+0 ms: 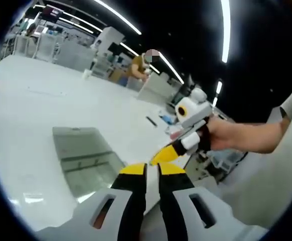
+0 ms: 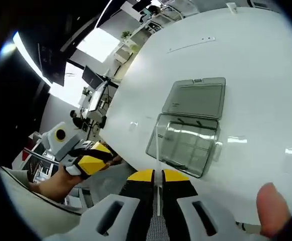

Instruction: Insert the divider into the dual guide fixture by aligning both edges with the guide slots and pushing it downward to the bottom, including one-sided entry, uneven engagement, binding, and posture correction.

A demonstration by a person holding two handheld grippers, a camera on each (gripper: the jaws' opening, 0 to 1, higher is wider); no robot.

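Now your right gripper point(image 2: 157, 176) is clamped on the divider point(image 2: 157, 150), a thin clear sheet rising edge-on between its jaws; the fixture point(image 2: 183, 143), an open clear box with its lid point(image 2: 196, 98) folded back, lies on the table point(image 2: 266, 65) straight ahead of that sheet, near but apart. Your left gripper point(image 1: 152, 170) is pinched together on nothing, with the fixture point(image 1: 88, 160) just ahead to its left; so the right hand is the one to lead in.

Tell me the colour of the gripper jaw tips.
Yellow tips on black jaws, clearest on the right gripper in the right gripper view.
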